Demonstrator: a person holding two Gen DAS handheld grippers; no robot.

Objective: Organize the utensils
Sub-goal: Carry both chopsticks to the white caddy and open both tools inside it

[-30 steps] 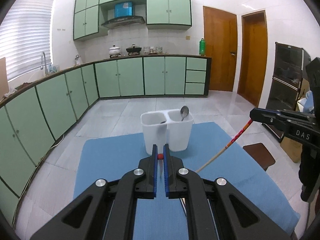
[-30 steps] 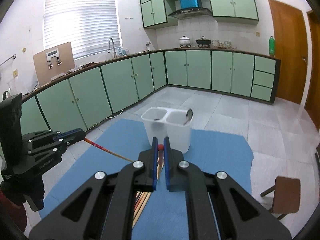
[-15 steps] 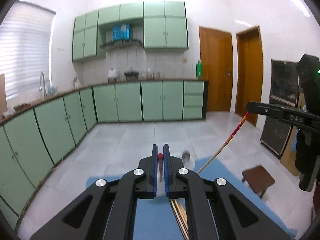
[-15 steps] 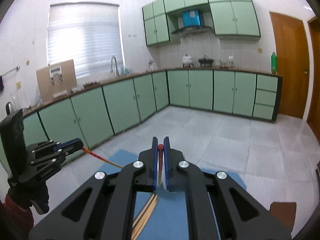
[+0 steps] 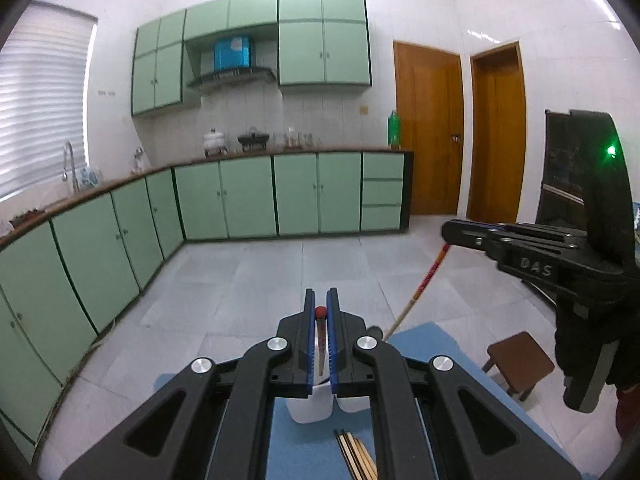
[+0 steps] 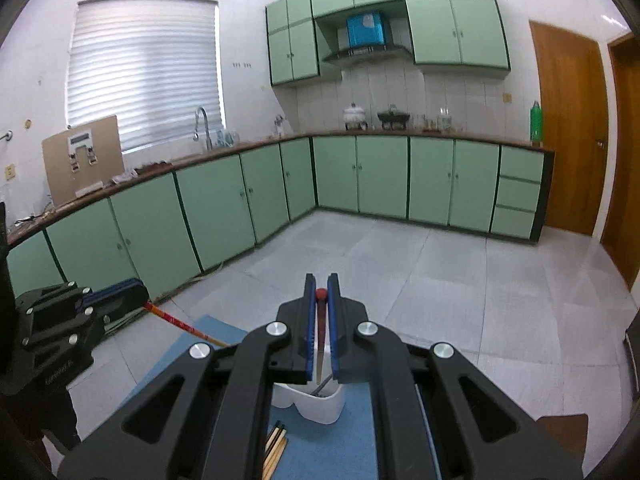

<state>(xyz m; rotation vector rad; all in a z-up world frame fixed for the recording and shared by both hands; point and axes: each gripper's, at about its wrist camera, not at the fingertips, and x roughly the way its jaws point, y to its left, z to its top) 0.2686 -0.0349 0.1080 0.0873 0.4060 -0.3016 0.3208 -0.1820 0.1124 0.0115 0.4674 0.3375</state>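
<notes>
My left gripper (image 5: 320,312) is shut on a red-tipped chopstick (image 5: 320,340), held up over the white two-compartment holder (image 5: 312,404) on the blue mat (image 5: 424,344). My right gripper (image 6: 321,294) is shut on another red-tipped chopstick (image 6: 320,340) above the same holder (image 6: 320,404). Each gripper shows in the other's view, the right gripper (image 5: 450,236) with its patterned chopstick (image 5: 424,284) slanting down, the left gripper (image 6: 138,292) with its chopstick (image 6: 180,324). Several loose chopsticks (image 5: 356,456) lie on the mat in front of the holder, also in the right wrist view (image 6: 276,450).
A spoon handle (image 6: 322,386) rests inside the holder. A brown stool (image 5: 516,360) stands right of the table. Green kitchen cabinets (image 5: 248,196) run along the far wall and left side, with wooden doors (image 5: 432,132) at the right.
Both grippers have risen and tilted upward with their chopsticks; the holder has dropped from mid-frame to just under the fingers, and the view now shows more floor and cabinets.
</notes>
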